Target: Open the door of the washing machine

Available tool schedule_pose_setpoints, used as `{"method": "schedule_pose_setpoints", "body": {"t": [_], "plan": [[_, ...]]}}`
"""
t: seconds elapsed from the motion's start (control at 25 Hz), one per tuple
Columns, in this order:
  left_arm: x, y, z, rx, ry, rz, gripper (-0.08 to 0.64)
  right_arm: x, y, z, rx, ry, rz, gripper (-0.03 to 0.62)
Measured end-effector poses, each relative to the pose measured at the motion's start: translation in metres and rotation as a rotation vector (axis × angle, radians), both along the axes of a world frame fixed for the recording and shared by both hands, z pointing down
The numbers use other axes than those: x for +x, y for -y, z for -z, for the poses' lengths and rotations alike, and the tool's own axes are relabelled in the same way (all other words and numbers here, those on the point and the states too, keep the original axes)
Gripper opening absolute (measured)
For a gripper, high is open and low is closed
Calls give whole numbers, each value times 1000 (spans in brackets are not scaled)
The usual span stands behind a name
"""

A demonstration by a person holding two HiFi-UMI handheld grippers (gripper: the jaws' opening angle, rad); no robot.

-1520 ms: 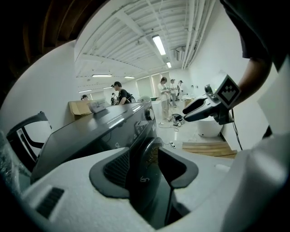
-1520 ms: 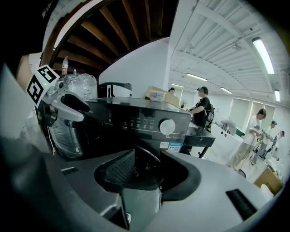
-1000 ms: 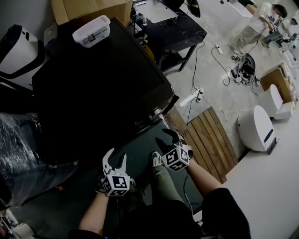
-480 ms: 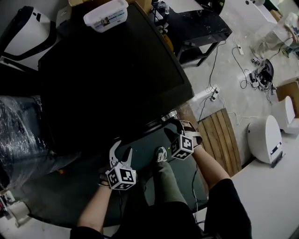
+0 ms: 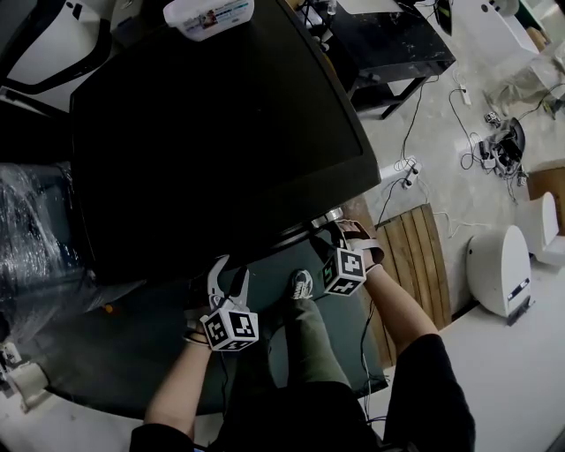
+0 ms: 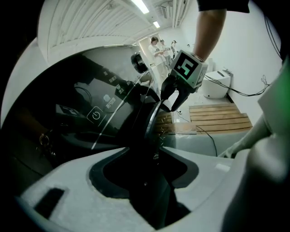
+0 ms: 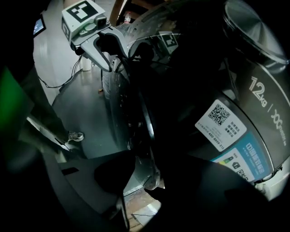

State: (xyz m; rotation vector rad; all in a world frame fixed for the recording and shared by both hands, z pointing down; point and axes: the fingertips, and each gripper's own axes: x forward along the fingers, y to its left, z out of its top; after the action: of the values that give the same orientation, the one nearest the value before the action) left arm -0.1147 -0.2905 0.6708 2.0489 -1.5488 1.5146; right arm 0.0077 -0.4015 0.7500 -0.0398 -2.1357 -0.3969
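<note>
The black washing machine (image 5: 212, 132) fills the head view from above; its round door (image 7: 136, 113) faces the person. My left gripper (image 5: 225, 278) is at the door's left side. In its own view its jaws (image 6: 147, 170) stand wide with the door's dark rim (image 6: 152, 122) running up between them. My right gripper (image 5: 340, 240) is at the door's right side below the machine's front corner. Its jaws (image 7: 140, 181) are closing, and the door's edge lies between them. Each gripper shows in the other's view, the right gripper (image 6: 174, 97) and the left gripper (image 7: 106, 45).
A white plastic box (image 5: 207, 13) lies on the machine's top. A wooden slatted pallet (image 5: 419, 256), a power strip with cables (image 5: 402, 172) and a white appliance (image 5: 499, 269) are on the right. A film-wrapped bundle (image 5: 35, 238) sits at the left. The person's shoe (image 5: 302, 282) is between the grippers.
Both grippers have sunk toward the machine's front. The right gripper rolled over and came up against the door's edge; the left one drew in to the door's other side.
</note>
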Motion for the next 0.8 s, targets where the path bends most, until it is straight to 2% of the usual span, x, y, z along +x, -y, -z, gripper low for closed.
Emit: {"method": "schedule_pose_setpoints", "body": {"t": [0.16,0.4,0.56,0.64,0.72,0.8], "plan": [[-2,3,2,9,-19,31,183,-1,3,0,4,-1,-27,170],[-3,1,4,18,8,-2,169,-4,3,1,9,-15,-84,169],[3,-3,3,1,-19,-22,160,4,-1,1,15,-10,-125,169],[14,-16,0,-31,-29,-76,160,24,-27,-5,-31,-18,-88,157],[30,-44,-3,-50,-25,-164,170,51,-76,-11,-104,-1,-63,130],[40,-63,-3,-21,-11,-225,186,67,-112,-10,-124,22,-135,137]]}}
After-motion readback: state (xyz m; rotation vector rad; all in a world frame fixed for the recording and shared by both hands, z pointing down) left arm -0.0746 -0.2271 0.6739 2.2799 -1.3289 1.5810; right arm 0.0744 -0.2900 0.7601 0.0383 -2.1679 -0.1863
